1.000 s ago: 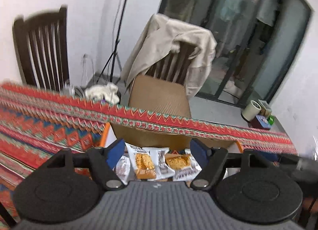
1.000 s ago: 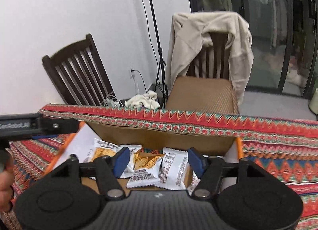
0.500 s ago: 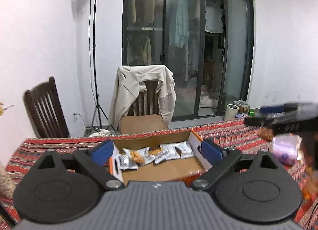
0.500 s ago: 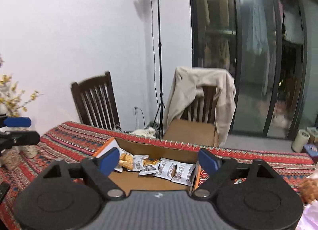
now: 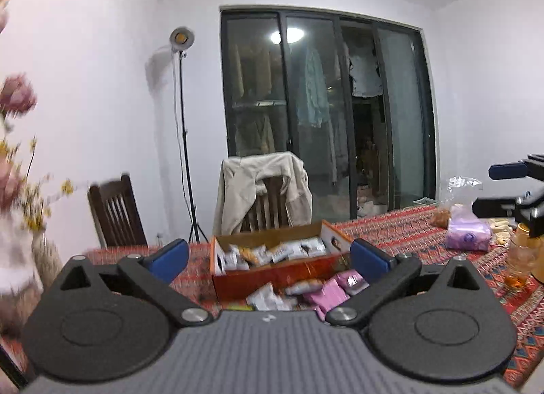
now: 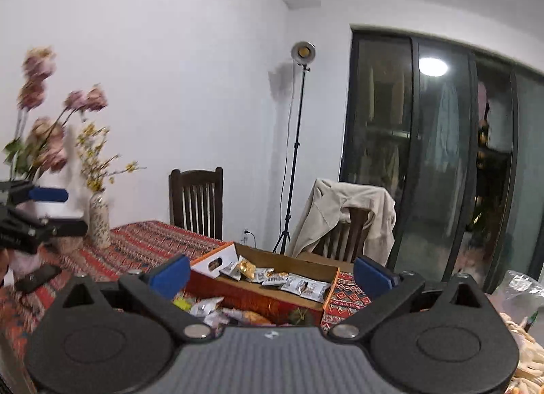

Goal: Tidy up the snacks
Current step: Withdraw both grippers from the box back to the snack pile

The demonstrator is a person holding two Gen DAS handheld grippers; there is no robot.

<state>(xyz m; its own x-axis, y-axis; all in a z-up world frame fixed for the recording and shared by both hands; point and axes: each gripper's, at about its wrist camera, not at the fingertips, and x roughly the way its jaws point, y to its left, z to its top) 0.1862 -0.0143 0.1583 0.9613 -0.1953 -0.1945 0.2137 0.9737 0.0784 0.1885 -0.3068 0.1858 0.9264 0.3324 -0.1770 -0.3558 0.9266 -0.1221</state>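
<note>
Left wrist view: the left tongs (image 5: 268,259) are opening, nothing between them; the right tongs (image 6: 270,271) likewise. The box (image 5: 272,278) at twelve o'clock holds a row of packets (image 5: 272,252), and loose snacks (image 5: 306,292) lie before it on the patterned desk (image 5: 408,241). I judge the next move a reach down for one. A draped chair (image 5: 265,196) and dark glass doors (image 5: 326,115) stand behind.
</note>
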